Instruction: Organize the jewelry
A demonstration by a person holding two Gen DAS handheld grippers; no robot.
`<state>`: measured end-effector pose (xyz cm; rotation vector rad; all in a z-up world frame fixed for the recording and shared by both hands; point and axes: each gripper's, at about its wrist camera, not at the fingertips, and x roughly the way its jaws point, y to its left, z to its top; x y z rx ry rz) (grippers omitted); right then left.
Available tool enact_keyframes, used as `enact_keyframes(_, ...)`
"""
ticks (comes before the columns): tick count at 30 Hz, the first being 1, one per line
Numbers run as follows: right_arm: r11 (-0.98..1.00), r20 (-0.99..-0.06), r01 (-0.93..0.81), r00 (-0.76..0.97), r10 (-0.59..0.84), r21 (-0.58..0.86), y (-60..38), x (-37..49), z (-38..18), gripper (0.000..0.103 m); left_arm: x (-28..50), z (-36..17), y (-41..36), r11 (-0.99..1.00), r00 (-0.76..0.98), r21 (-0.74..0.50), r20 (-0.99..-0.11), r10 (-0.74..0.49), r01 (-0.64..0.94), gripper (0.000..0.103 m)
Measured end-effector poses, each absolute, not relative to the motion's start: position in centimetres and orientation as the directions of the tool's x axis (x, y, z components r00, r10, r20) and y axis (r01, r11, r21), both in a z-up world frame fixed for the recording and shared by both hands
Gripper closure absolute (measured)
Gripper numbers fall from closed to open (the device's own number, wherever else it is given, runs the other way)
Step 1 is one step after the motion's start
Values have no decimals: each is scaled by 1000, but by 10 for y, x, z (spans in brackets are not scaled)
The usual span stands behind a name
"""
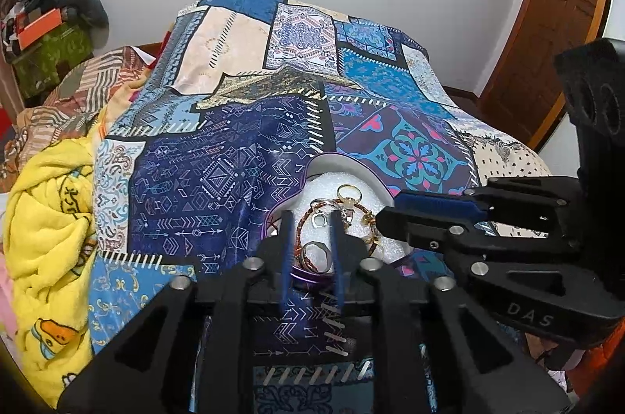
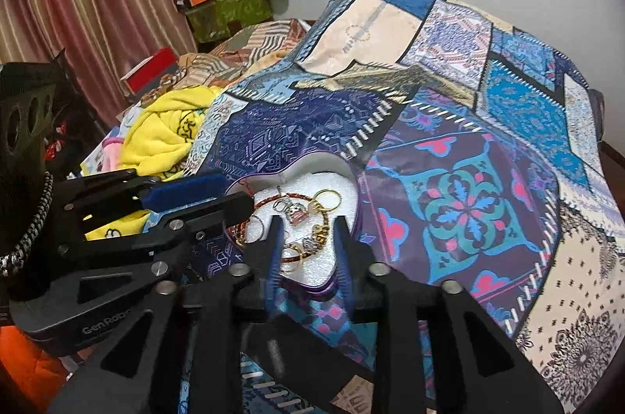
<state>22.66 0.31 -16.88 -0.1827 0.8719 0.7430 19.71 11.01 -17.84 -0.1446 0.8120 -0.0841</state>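
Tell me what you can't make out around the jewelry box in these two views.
- Left wrist view: the heart-shaped box near edge is hidden behind the left gripper; the right gripper covers its right side.
- Right wrist view: the right gripper fingers cover the box's lower part.
- Both views: the tangled rings and bracelets are too small to count.

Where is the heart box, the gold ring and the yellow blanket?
heart box [image 2: 343, 167], right wrist view, on its purple far rim.
gold ring [image 2: 327, 199], right wrist view, on its band.
yellow blanket [image 1: 47, 210], left wrist view, on its bunched middle.
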Motion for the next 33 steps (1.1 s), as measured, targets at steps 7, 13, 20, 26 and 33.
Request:
enact_keyframes(7, 773, -727, -623, 477, 493, 116, -9, 223, -156, 61, 188, -169, 112, 990, 701, -144, -706, -98, -7, 69)
enact_keyframes(13, 779, -713, -617, 495, 497, 115, -17, 215, -143, 61, 178, -161, 116, 989, 707, -141, -703, -74, -36, 65)
enact_keyframes(20, 779, -648, -619, 555, 522, 97, -30, 187, -106, 61, 154, -131, 113, 991, 742, -126, -668, -50, -46, 65)
enact_keyframes(26, 793, -533, -605, 646, 546, 78, -50, 145, -57, 61, 116, -80, 101, 995, 818, -84, -576, -8, -49, 64)
enact_keyframes(33, 817, -350, -574, 754, 555, 58, -76, 92, 0, 54, 55, -15, 85, 997, 913, -34, -405, 52, -72, 58)
